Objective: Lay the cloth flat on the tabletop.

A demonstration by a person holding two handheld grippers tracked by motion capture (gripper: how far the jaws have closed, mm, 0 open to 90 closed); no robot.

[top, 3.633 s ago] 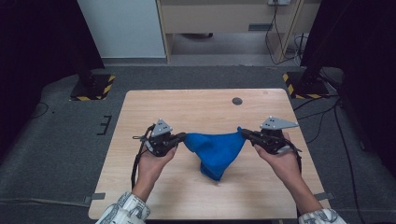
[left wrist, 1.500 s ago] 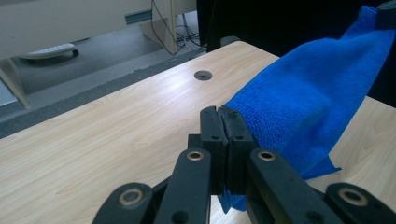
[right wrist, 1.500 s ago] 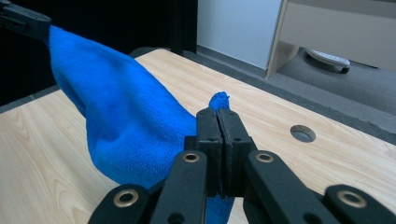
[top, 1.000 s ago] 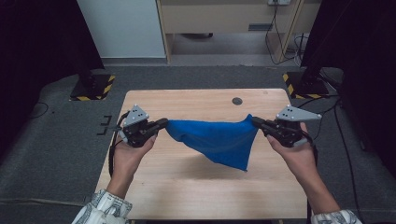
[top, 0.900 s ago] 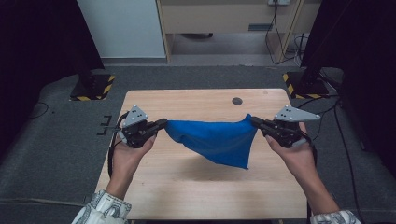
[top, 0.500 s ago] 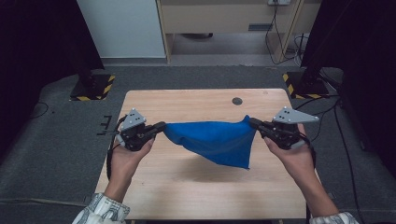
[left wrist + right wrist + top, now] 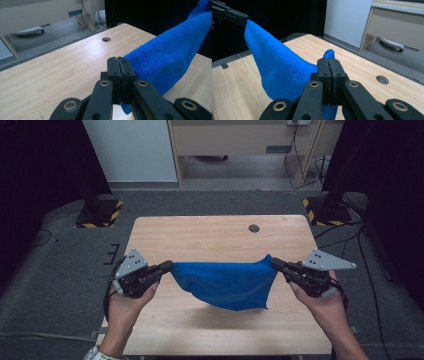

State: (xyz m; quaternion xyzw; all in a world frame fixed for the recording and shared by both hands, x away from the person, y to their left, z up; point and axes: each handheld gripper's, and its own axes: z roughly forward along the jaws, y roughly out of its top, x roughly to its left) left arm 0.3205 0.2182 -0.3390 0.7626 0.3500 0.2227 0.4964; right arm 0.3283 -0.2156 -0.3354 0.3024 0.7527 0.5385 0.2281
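A blue cloth [image 7: 226, 283] hangs stretched in the air above the wooden table [image 7: 215, 235], sagging to a lower edge near the table's middle. My left gripper [image 7: 168, 266] is shut on the cloth's left corner, and my right gripper [image 7: 273, 262] is shut on its right corner. In the left gripper view the black jaws [image 7: 118, 63] pinch the cloth [image 7: 165, 50], which runs off to the upper right. In the right gripper view the jaws [image 7: 328, 65] clamp a corner of the cloth [image 7: 277, 70], and the other gripper [image 7: 227, 13] holds the far corner at the upper left.
A round cable hole [image 7: 254, 228] sits in the table near its far edge. Black stands with yellow-black striped bases [image 7: 97, 212] flank the table on the dark carpet. A white panel and a beige cabinet [image 7: 240, 137] stand beyond.
Both hands have drawn the stretched cloth nearer to the person's side of the table. The cloth stays taut between the two grippers.
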